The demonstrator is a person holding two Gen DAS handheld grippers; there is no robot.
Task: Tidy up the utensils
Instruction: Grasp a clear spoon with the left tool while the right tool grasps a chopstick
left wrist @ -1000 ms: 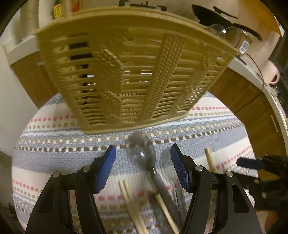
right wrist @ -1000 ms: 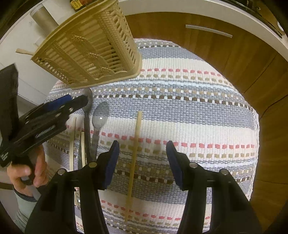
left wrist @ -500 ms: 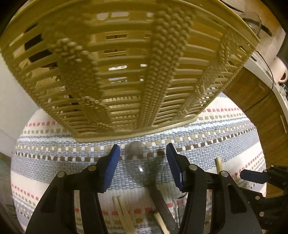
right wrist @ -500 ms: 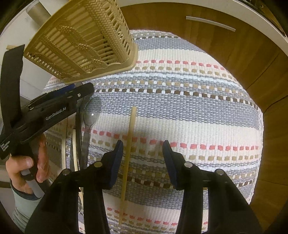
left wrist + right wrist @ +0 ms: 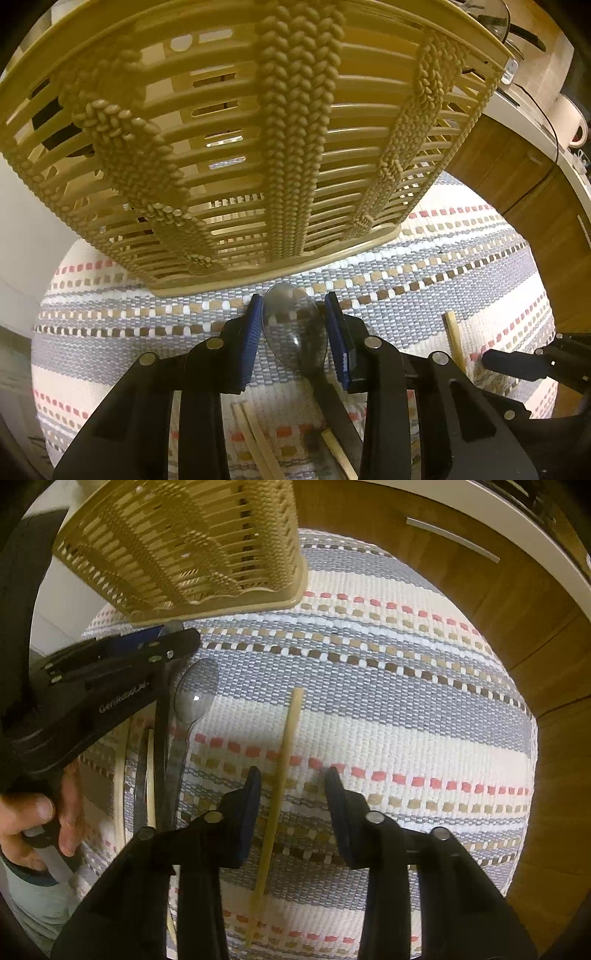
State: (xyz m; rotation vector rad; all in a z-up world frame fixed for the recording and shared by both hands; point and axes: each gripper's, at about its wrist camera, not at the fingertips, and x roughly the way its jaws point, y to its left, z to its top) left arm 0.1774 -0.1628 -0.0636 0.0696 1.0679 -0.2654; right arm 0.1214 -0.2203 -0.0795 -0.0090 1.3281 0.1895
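A tan slatted basket [image 5: 258, 140] stands on the striped mat [image 5: 461, 258]. My left gripper [image 5: 293, 325] has its blue pads closed onto the sides of a metal spoon's bowl [image 5: 293, 325] just in front of the basket's base. The basket [image 5: 192, 546] and the left gripper [image 5: 110, 679] also show in the right wrist view, with a second spoon [image 5: 194, 698] beside it. My right gripper [image 5: 293, 775] is open, low over the mat, with a pale chopstick [image 5: 277, 775] lying between its fingers, nearer the left one.
Several more chopsticks [image 5: 258, 443] and dark utensil handles [image 5: 162, 768] lie on the mat below the left gripper. Wooden cabinet fronts [image 5: 461, 590] curve around the table on the right. A kettle and a white mug [image 5: 576, 125] sit on the counter.
My left gripper moved forward to the basket's base and narrowed from wide open onto the spoon's bowl. My right gripper moved forward along the chopstick and narrowed a little.
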